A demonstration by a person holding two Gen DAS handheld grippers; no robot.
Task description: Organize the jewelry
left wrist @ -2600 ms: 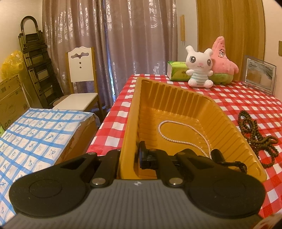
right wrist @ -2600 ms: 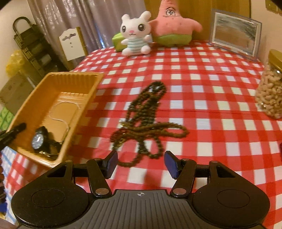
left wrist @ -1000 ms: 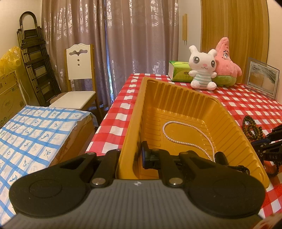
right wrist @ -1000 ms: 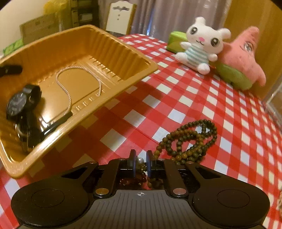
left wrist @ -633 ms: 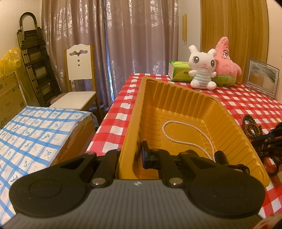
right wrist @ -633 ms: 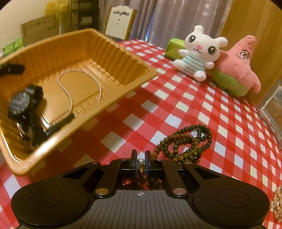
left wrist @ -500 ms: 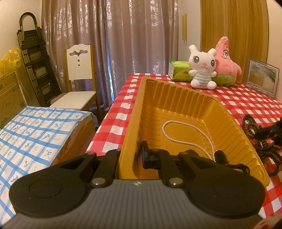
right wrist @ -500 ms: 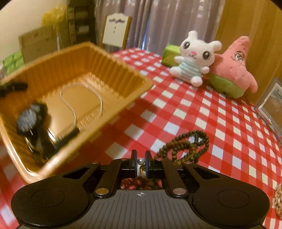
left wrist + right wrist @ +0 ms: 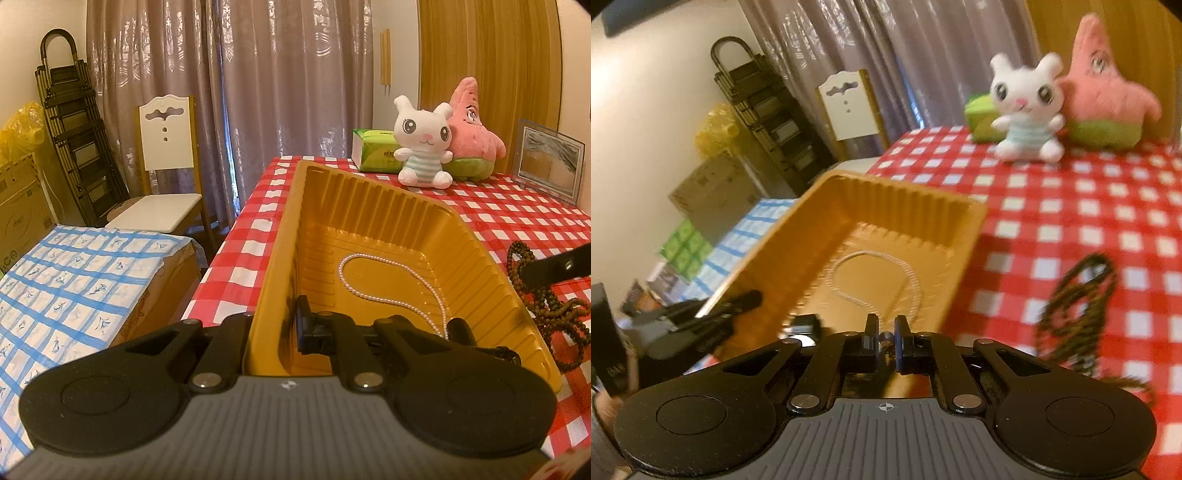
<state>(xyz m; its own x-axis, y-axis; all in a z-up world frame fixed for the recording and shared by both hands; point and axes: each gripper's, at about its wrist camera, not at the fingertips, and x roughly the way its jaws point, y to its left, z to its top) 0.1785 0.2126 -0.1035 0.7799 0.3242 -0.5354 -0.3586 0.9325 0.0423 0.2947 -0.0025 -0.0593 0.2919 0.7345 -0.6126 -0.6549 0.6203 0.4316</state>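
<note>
Ribbed golden plastic tray (image 9: 373, 206): left hand-held gripper (image 9: 271, 328) clamps its rim; right hand-held gripper (image 9: 885, 338) pinches bead necklace (image 9: 1075, 314).

1. Grey-mauve curtains (image 9: 258, 92) with a pale woven pattern hang across the far wall, closed, with warm indoor light on them.
2. To their right, a panel of vertical wooden slats (image 9: 487, 62) fills the far right corner.
3. A white chair with a wooden frame (image 9: 166, 177) stands far left of the bench (image 9: 243, 251), its seat facing the room.
4. A folded black ladder (image 9: 74, 133) leans against the cream wall (image 9: 18, 55) at far left.
5. A yellow plastic bag (image 9: 18, 125) sits above a cardboard box (image 9: 20, 210) at the left edge.
6. Near left, a blue-and-white checked cloth (image 9: 74, 280) covers a low box-like surface.
7. A red-and-white checked cloth covers the bench.
</note>
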